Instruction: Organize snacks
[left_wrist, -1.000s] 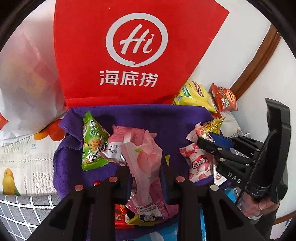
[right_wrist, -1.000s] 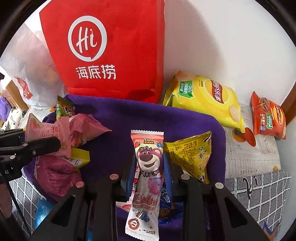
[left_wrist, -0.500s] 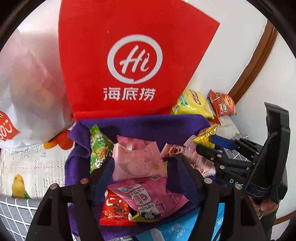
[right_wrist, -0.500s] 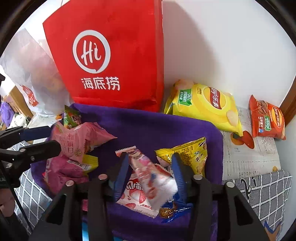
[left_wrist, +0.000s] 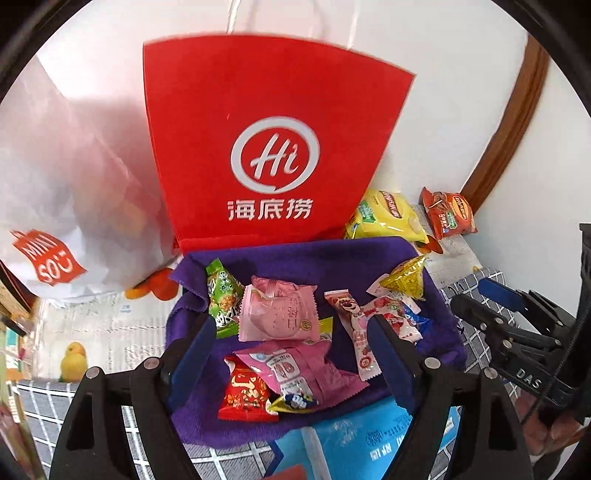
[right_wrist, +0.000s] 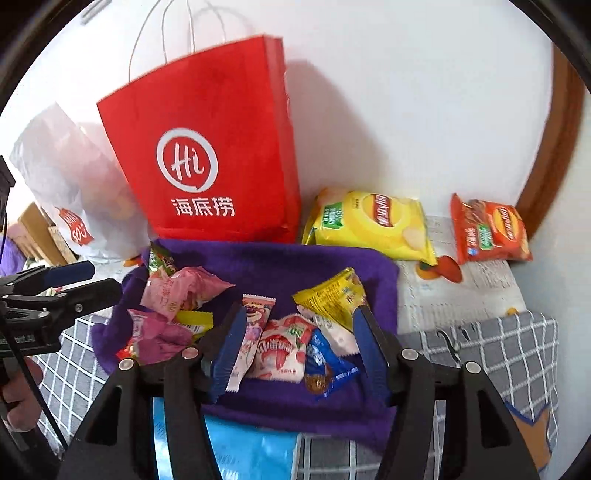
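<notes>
A purple towel (left_wrist: 314, 258) (right_wrist: 280, 266) holds several small snacks. In the left wrist view my left gripper (left_wrist: 295, 354) is open and empty above two pink packets (left_wrist: 279, 314), with a green packet (left_wrist: 221, 299) to their left and a red packet (left_wrist: 245, 391) near. In the right wrist view my right gripper (right_wrist: 299, 350) is open and empty above the pink bear lollipop packet (right_wrist: 251, 332), a strawberry packet (right_wrist: 282, 347) and a blue packet (right_wrist: 325, 365). A yellow triangular packet (right_wrist: 332, 295) lies just beyond. The right gripper also shows at the left wrist view's right edge (left_wrist: 491, 306).
A red paper bag (right_wrist: 207, 147) stands against the wall behind the towel, a white plastic bag (right_wrist: 70, 184) to its left. A yellow chip bag (right_wrist: 373, 221) and an orange chip bag (right_wrist: 487, 229) lie at the back right. A blue packet (right_wrist: 236, 443) lies at the near edge.
Both grippers opened and let go: the left dropped the pink packet, the right dropped the bear lollipop packet onto the towel. Both have pulled back and up.
</notes>
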